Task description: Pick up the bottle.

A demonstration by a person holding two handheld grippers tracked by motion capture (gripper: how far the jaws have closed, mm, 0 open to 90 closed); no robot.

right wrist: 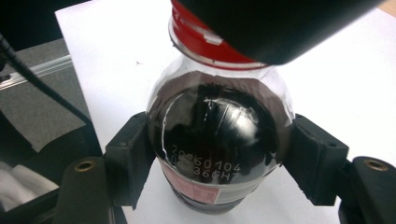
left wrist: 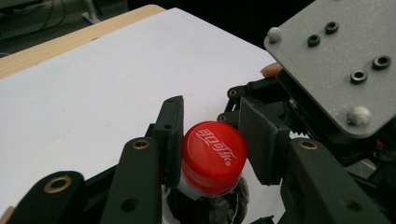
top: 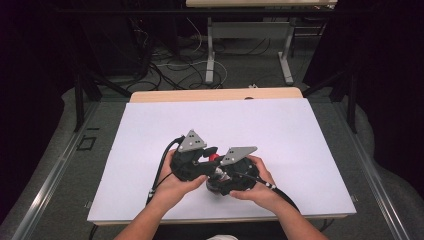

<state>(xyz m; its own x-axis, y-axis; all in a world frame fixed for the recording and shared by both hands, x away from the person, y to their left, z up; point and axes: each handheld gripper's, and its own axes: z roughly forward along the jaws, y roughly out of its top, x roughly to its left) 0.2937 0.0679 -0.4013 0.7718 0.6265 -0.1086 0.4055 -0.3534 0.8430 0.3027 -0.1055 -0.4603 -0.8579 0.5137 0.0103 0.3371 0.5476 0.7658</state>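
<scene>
i have both tools brought together over the near middle of the white sheet point(top: 280, 130) that covers the wooden table point(top: 215, 94). my left gripper point(left wrist: 219, 140) has its two black jaws closed on the round red plastic screw cap point(left wrist: 214, 156) with white lettering, one pad pressed flat against the cap's side, the other against the opposite side. my right gripper point(right wrist: 219, 154) is clamped on the clear plastic bottle of dark cola point(right wrist: 219, 135), its pads pressing the rounded shoulder from both sides just above the red label. the bottle sits between my two hands, the cap on its neck. in the high view the left hand point(top: 175, 182) and right hand point(top: 260, 182) cup the grippers, whose grey three-cornered plates nearly touch.
</scene>
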